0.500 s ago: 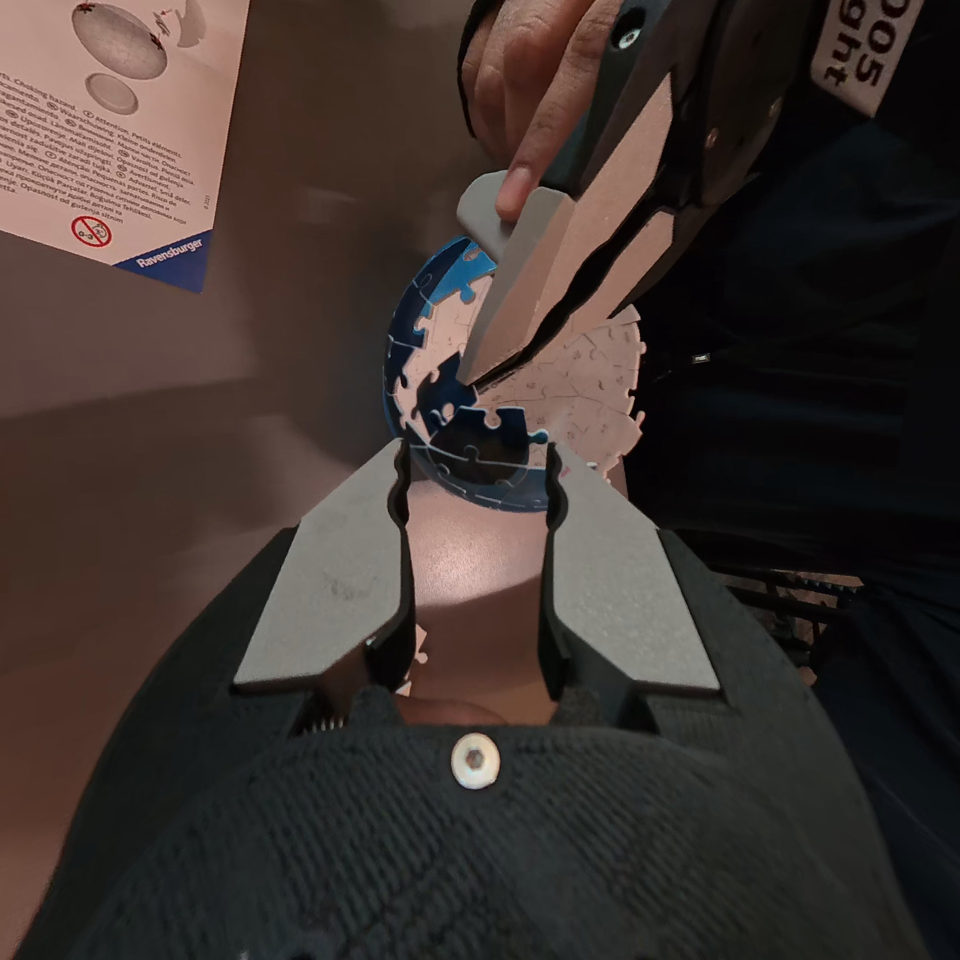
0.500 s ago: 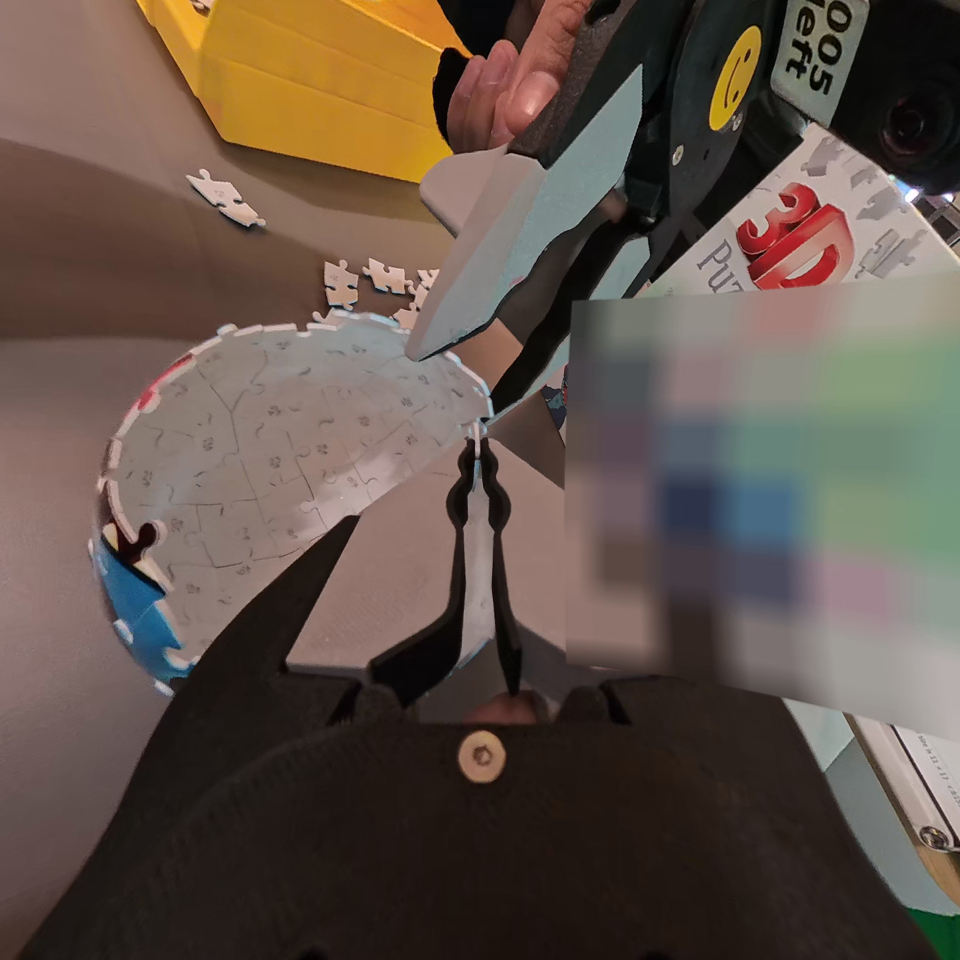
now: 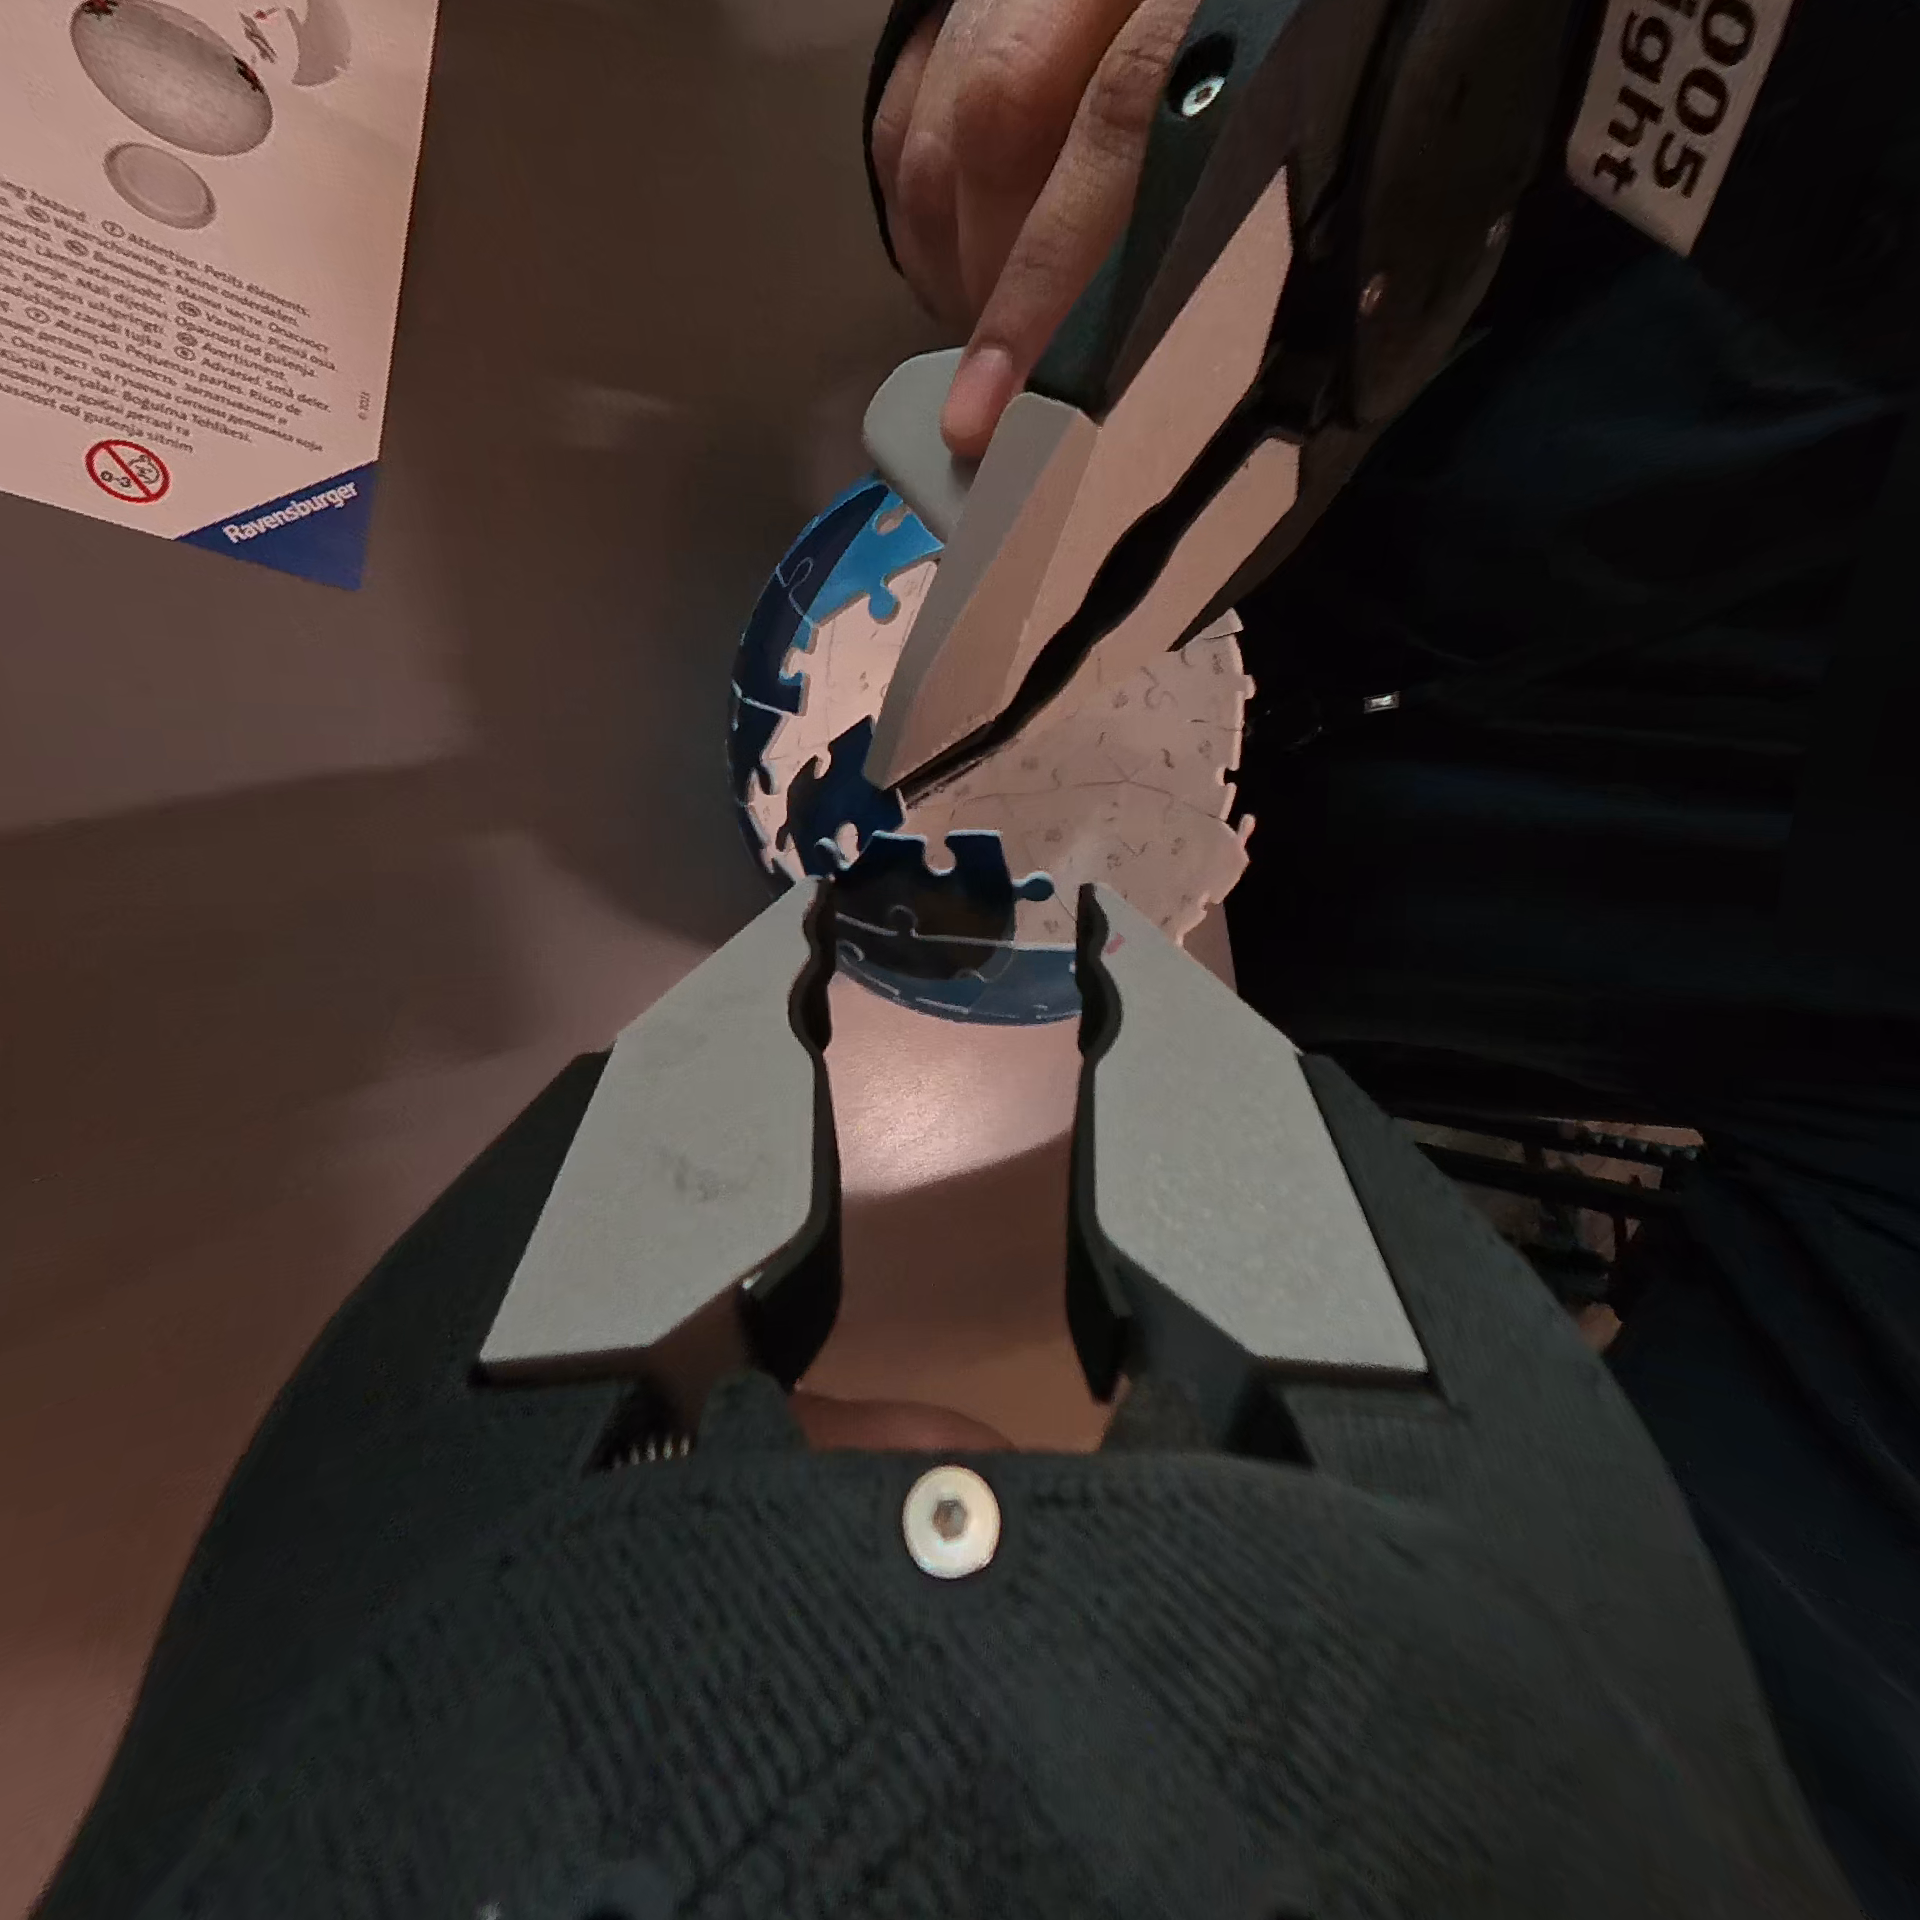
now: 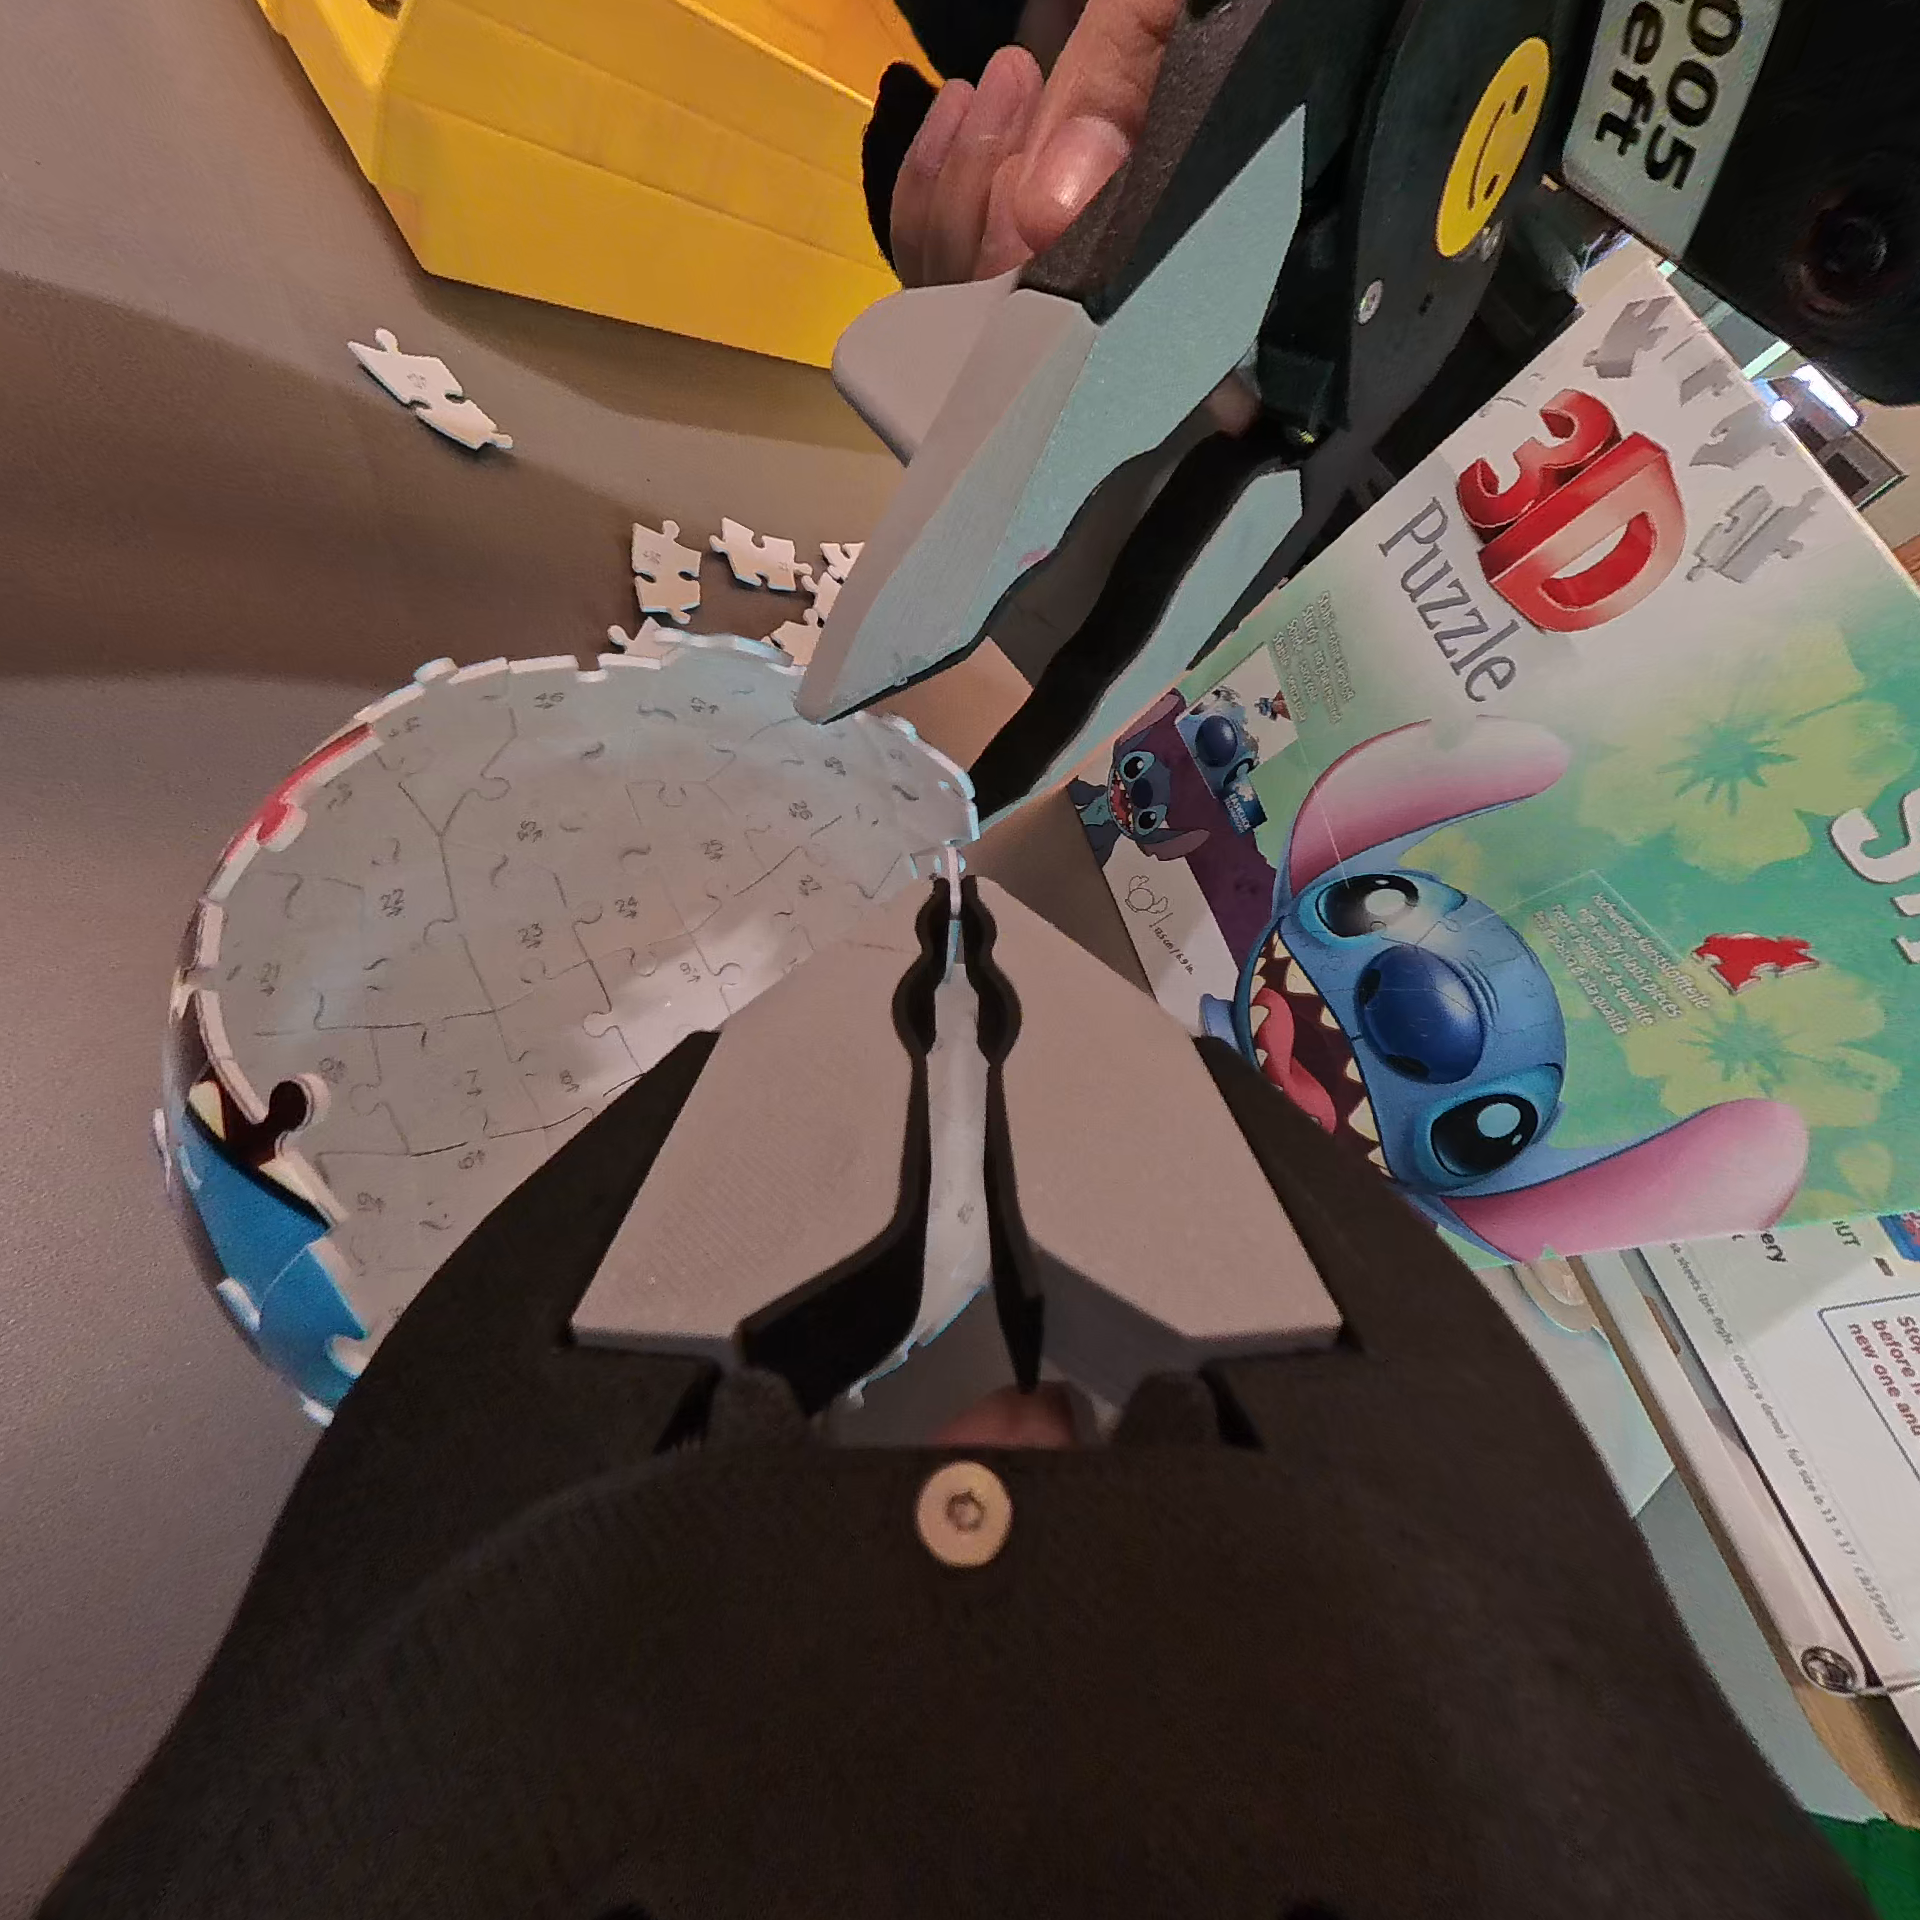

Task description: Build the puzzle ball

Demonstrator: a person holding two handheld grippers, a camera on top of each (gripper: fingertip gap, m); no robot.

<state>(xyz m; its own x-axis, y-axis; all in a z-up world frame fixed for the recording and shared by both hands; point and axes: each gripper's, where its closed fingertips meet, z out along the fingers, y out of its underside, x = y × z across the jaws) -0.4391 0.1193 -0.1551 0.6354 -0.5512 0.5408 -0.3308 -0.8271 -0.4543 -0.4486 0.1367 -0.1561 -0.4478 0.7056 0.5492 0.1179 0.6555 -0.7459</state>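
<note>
The half-built puzzle ball is a bowl-shaped shell, white inside and blue outside, lying on the brown table. My right gripper is shut on the shell's wall, which runs edge-on between its fingers. In the left wrist view the shell lies just past my left gripper, which is open with its tips at the shell's blue lower rim. The right gripper comes down from the upper right and pinches the rim next to a dark blue piece. In the right wrist view the left gripper touches the shell's far rim.
Several loose white pieces lie behind the shell, and one more lies near a yellow box. The puzzle's printed box stands at the right. An instruction sheet lies at the far left. A person's dark clothing fills the right. Only a small space, under 4 cm, lies between the two pairs of fingers.
Almost nothing has moved. My left gripper's fingers stand slightly closer together than before. The right gripper keeps its hold on the shell.
</note>
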